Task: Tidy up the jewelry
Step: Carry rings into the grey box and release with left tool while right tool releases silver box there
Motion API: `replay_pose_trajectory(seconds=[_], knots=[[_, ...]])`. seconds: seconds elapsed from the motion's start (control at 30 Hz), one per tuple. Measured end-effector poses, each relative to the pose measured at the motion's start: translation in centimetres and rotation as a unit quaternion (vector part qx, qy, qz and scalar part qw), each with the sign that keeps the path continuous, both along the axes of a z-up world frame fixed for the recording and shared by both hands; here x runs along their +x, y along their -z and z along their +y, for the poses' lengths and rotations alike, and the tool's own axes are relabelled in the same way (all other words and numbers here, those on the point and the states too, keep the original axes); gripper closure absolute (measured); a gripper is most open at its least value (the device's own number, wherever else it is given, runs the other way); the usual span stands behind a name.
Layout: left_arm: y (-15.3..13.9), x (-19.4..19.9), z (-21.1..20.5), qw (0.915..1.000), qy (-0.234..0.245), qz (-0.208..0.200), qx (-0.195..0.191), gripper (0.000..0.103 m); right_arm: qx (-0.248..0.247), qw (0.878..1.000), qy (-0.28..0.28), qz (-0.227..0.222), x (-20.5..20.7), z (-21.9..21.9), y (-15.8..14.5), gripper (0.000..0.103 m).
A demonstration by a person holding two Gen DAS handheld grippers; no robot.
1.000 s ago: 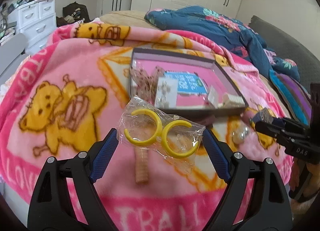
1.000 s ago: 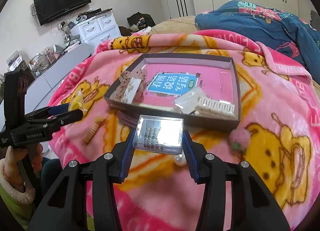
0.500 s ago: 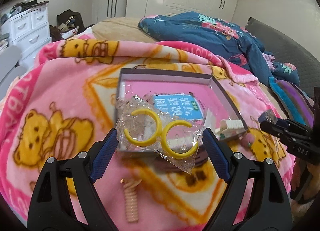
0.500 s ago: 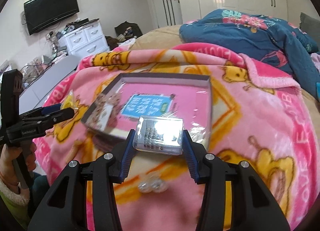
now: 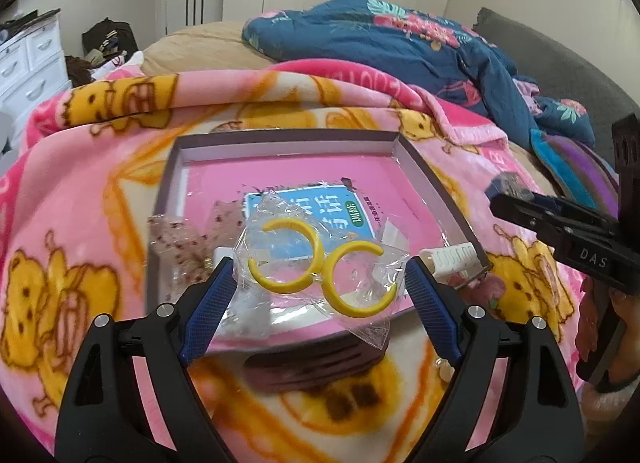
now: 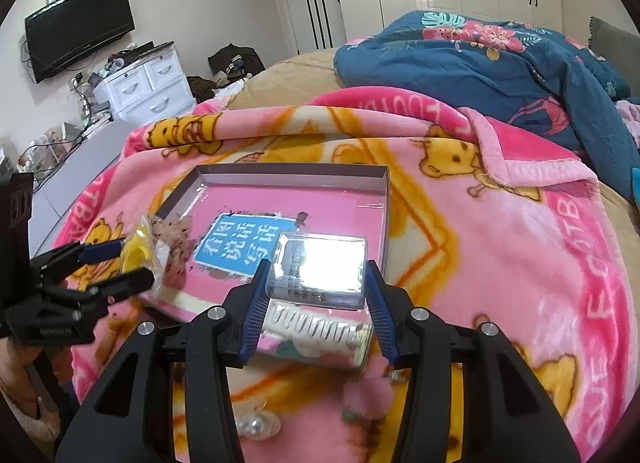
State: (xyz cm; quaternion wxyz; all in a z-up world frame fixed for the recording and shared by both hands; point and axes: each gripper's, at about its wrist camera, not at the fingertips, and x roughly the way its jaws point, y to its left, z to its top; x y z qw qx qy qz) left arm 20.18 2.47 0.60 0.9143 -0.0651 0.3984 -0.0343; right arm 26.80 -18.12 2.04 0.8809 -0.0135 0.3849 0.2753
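Observation:
My left gripper (image 5: 320, 283) is shut on a clear bag of yellow hoop earrings (image 5: 316, 263) and holds it over the near left part of the shallow pink-lined box (image 5: 280, 145). My right gripper (image 6: 318, 287) is shut on a clear plastic case (image 6: 320, 265) and holds it over the box's (image 6: 292, 173) near right corner. In the box lie a blue card (image 6: 236, 245), a speckled bow clip (image 5: 180, 239) and a white comb clip (image 6: 316, 329). The left gripper also shows in the right wrist view (image 6: 116, 267), the right gripper in the left wrist view (image 5: 516, 199).
The box lies on a pink bear blanket (image 6: 500, 247) on a bed. A dark purple scrunchie (image 5: 312, 363), a pearl earring (image 6: 256, 425) and a pink pompom (image 6: 366, 399) lie on the blanket in front of the box. A blue quilt (image 6: 480, 59) is behind.
Both grippers moved forward with their loads, from in front of the box to over its near edge. The coil hair tie has dropped out of the left view.

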Motion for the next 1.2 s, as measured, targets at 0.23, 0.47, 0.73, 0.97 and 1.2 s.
replay_pose_trajectory(seconds=[0.23, 0.47, 0.73, 0.97, 1.2], knots=[[1.3, 2.0, -1.3, 0.9997, 0.014, 0.020, 0.003, 0.025, 0.003, 1.000, -0.004, 0.024, 2.7, 0.7, 1.3, 0.058], [2.1, 3.1, -1.5, 0.9994, 0.015, 0.030, 0.004, 0.025, -0.001, 0.999, -0.008, 0.053, 4.3, 1.7, 3.2, 0.058], [3.4, 3.5, -1.7, 0.9988, 0.015, 0.045, 0.007, 0.023, 0.001, 0.997, -0.008, 0.078, 5.4, 2.4, 5.0, 0.058], [3.7, 3.4, -1.6, 0.9987, 0.012, 0.049, 0.007, 0.020, -0.001, 0.997, -0.009, 0.079, 5.5, 2.9, 5.3, 0.056], [3.1, 3.1, -1.5, 0.9990, 0.011, 0.042, 0.007, 0.019, 0.005, 0.998, -0.006, 0.070, 4.9, 2.5, 4.3, 0.049]])
